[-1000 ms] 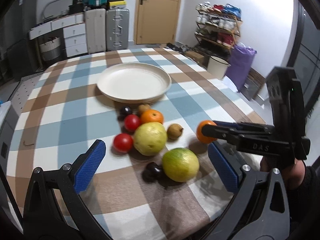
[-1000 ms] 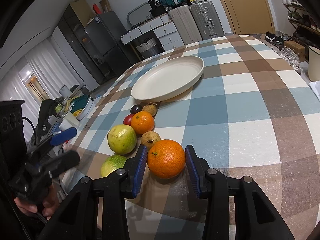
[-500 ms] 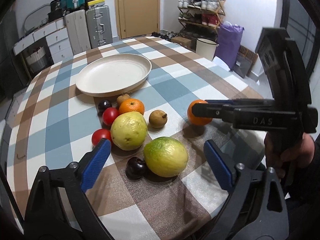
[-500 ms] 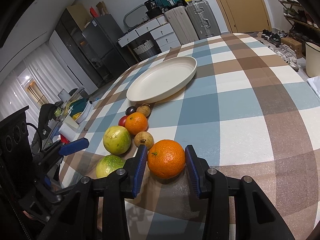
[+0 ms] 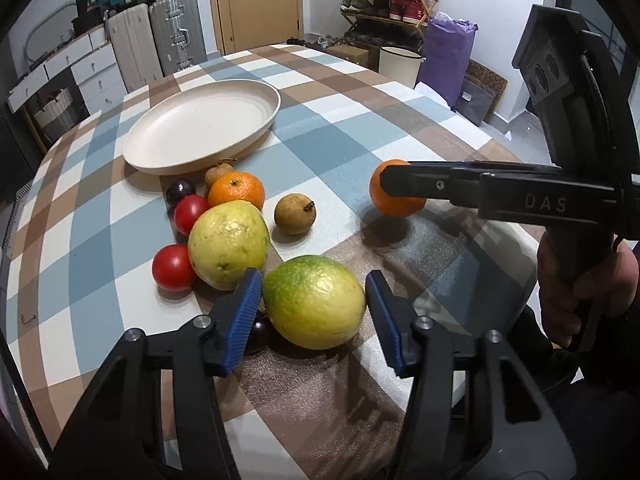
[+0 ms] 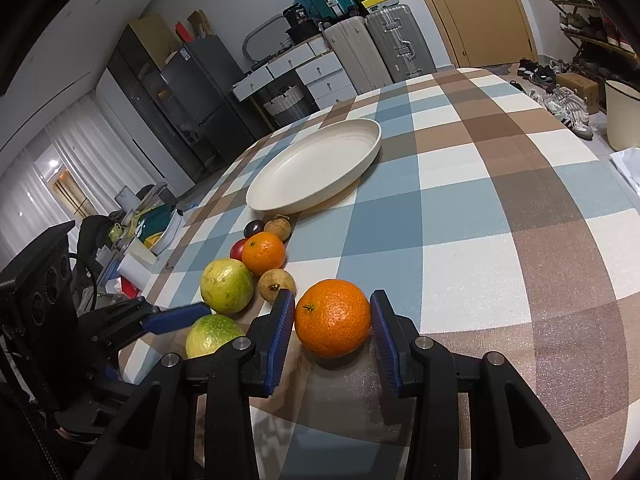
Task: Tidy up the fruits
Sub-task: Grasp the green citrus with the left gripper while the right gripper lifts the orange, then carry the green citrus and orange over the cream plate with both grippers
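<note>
On the checked table point(image 5: 360, 128), going from left to right in the left wrist view, a red tomato point(image 5: 173, 267) lies at the left of the fruit cluster, touching a large yellow-green guava point(image 5: 228, 245). Behind them sit a second tomato point(image 5: 190, 213), a dark plum point(image 5: 180, 192), a small brown fruit point(image 5: 218, 174) and a mandarin point(image 5: 237, 195), all just in front of the cream plate point(image 5: 202, 128), which holds nothing. A brown longan-like fruit point(image 5: 295, 213) lies alone near the middle.

The left hand-held gripper point(image 5: 314, 312) straddles the greener guava point(image 5: 314, 307); its jaws are closing, the left blue pad at the skin and the right pad just clear of it. A dark plum point(image 5: 258, 332) peeks out behind the left finger.

Farther right, the right hand-held gripper point(image 6: 332, 324) stands narrow around an orange point(image 6: 332, 323) resting on the table; whether the pads actually press on it I cannot tell. A hand point(image 5: 580, 284) grips its handle at the right edge.
</note>
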